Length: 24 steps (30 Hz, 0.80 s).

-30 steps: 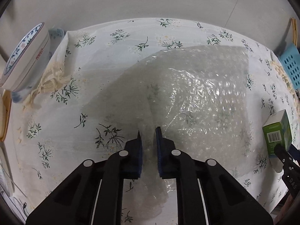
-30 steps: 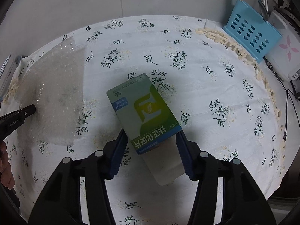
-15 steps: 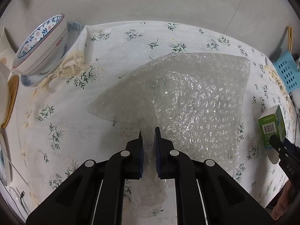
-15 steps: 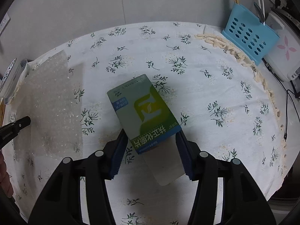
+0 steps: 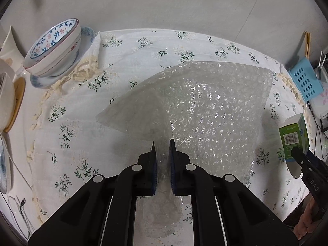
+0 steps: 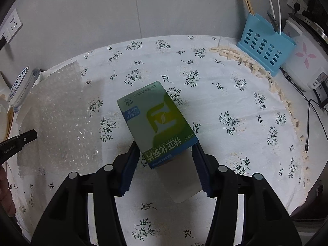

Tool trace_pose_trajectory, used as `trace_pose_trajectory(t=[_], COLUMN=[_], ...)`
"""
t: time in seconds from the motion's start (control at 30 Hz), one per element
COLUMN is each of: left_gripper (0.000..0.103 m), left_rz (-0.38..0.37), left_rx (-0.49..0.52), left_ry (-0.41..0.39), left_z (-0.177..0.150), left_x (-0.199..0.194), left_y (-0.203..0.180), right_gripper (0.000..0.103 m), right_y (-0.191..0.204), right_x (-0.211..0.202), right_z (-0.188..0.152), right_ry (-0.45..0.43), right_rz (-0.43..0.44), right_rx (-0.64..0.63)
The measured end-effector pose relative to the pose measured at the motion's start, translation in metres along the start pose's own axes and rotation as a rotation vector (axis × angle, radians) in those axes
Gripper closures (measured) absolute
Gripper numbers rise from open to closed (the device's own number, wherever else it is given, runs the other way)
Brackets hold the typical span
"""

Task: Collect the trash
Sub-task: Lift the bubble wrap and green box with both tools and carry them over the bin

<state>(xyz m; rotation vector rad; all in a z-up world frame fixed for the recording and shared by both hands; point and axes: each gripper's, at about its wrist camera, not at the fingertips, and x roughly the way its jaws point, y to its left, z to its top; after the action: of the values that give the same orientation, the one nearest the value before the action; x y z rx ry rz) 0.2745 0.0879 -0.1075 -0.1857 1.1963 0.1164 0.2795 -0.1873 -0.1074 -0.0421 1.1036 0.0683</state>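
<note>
A: Over the desk [image 5: 127, 41], w/ its white floral cloth, what's the left tool [image 5: 162, 145] got?

B: Bubble wrap [image 5: 215, 110]. Jaws nearly closed, pinching the near end of the sheet. Rest of it fans out ahead, part lifted off the cloth, far edge looks draped toward the surface; can't tell if it touches.

A: And the right tool [image 6: 166, 149]?

B: Jaws mid-width, clamped on a green box [image 6: 155, 119] w/ Chinese print. Pads press both sides of its near end; box sticks out fwd, tilted, off the cloth. A pale flap hangs at its near end.

A: Can each view see the other tool?

B: Yes. Left view: box at far right edge, barcode side showing, black finger on it. Right view: wrap at left, left tool's tip poking in beside it, bit of the person's hand [image 6: 6, 190] below.

A: Other stuff around?

B: Patterned bowl [image 5: 53, 47] on a saucer, far left, off the cloth's edge. Blue holder [image 6: 266, 45] w/ chopsticks and utensils at the right, white appliance [image 6: 303, 63] w/ pink flower just beside it. Cable [image 6: 313, 123] trails down on that side.
</note>
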Motion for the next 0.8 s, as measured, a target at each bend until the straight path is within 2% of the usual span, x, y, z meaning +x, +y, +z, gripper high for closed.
trace_pose_trajectory(t=[0.8], left_gripper=[0.094], left_rz=[-0.027], left_rx=[0.004], left_ry=[-0.022], left_z=[-0.025], left_x=[-0.037], left_y=[-0.003], right_gripper=[0.053], right_y=[-0.003], right_x=[-0.039], right_z=[-0.019], right_ry=[-0.052], right_rz=[0.015], right_rx=[-0.013])
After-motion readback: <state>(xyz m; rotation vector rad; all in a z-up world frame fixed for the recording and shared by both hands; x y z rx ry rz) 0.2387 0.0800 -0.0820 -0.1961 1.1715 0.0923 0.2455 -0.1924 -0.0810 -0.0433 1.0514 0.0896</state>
